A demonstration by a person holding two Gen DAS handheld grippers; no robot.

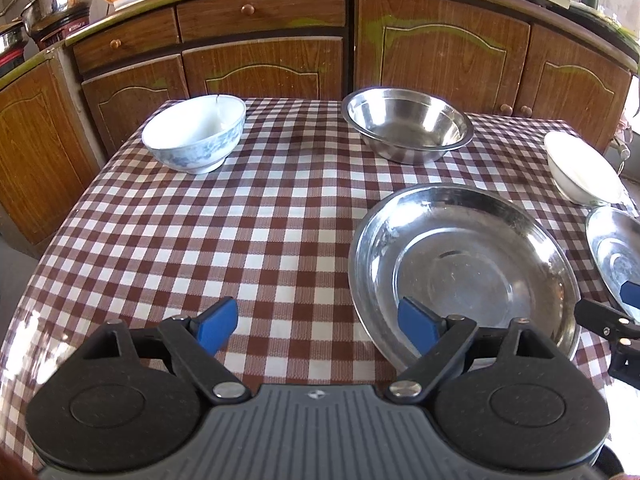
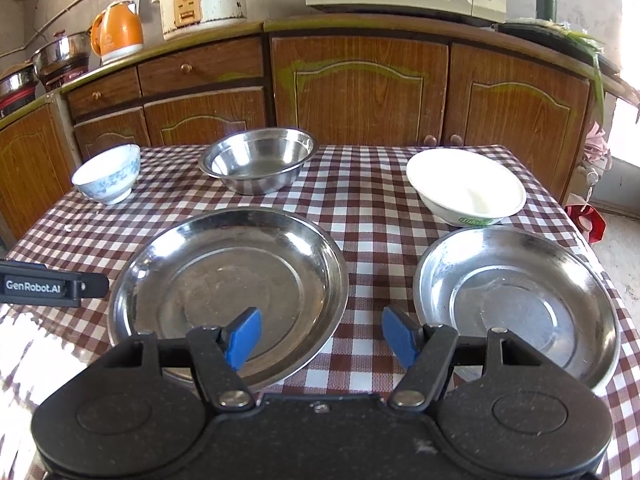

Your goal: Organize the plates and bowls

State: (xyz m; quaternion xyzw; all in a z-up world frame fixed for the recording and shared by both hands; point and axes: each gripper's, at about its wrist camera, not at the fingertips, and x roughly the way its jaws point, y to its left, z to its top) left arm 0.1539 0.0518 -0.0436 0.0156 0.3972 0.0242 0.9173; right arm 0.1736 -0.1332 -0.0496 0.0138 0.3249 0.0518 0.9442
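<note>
While my left hand-held gripper (image 1: 316, 328) and right hand-held gripper (image 2: 322, 336) hang with fingers apart, gripping nothing, the large steel plate (image 2: 228, 288) and the small steel plate (image 2: 516, 304) lie just ahead, apart, on the checkered counter (image 2: 360, 200); bowls stand behind.

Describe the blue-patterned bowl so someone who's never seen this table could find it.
Start at the checkered table, then go to its far left corner by the wooden cabinets. The blue-patterned bowl stands there alone, left of the steel bowl: small, deep, white ceramic with blue flowers outside.
</note>
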